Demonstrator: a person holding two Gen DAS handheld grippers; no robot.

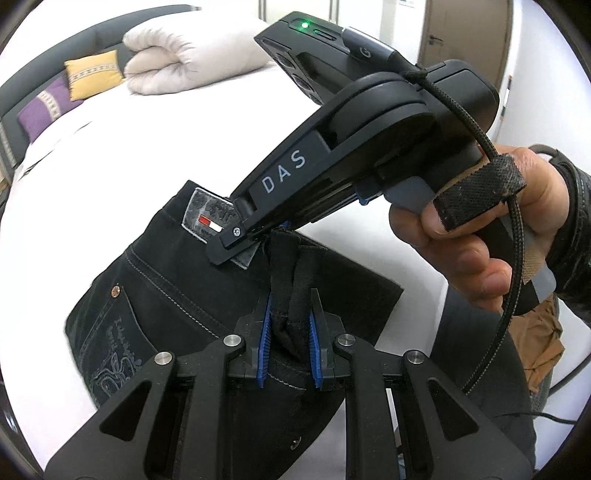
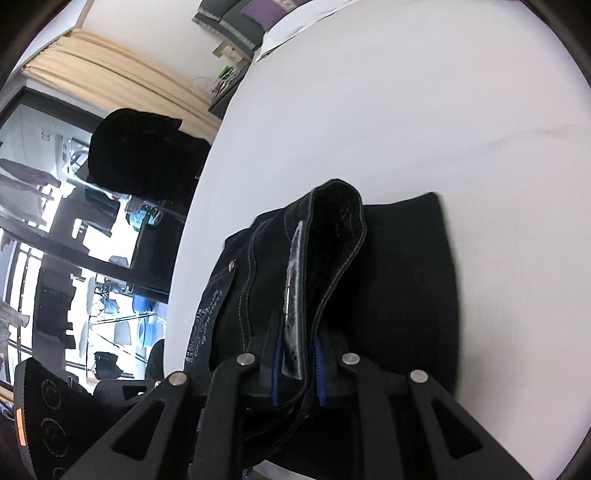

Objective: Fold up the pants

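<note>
Black jeans (image 1: 155, 288) lie partly folded on a white bed, with a stitched back pocket and a grey brand patch (image 1: 207, 218) at the waistband. My left gripper (image 1: 290, 321) is shut on a bunched edge of the jeans between its blue pads. My right gripper (image 1: 255, 240) shows in the left wrist view, reaching down from the upper right onto the waistband by the patch. In the right wrist view my right gripper (image 2: 297, 365) is shut on the waistband of the jeans (image 2: 402, 280), with the patch (image 2: 293, 306) between its pads.
The white bed (image 1: 110, 155) stretches behind the jeans, with a rolled duvet (image 1: 184, 59) and yellow (image 1: 94, 74) and purple (image 1: 44, 107) cushions at its head. A door (image 1: 465, 33) is at the back right. Beige curtains (image 2: 110, 70) and a window lie beyond the bed's edge.
</note>
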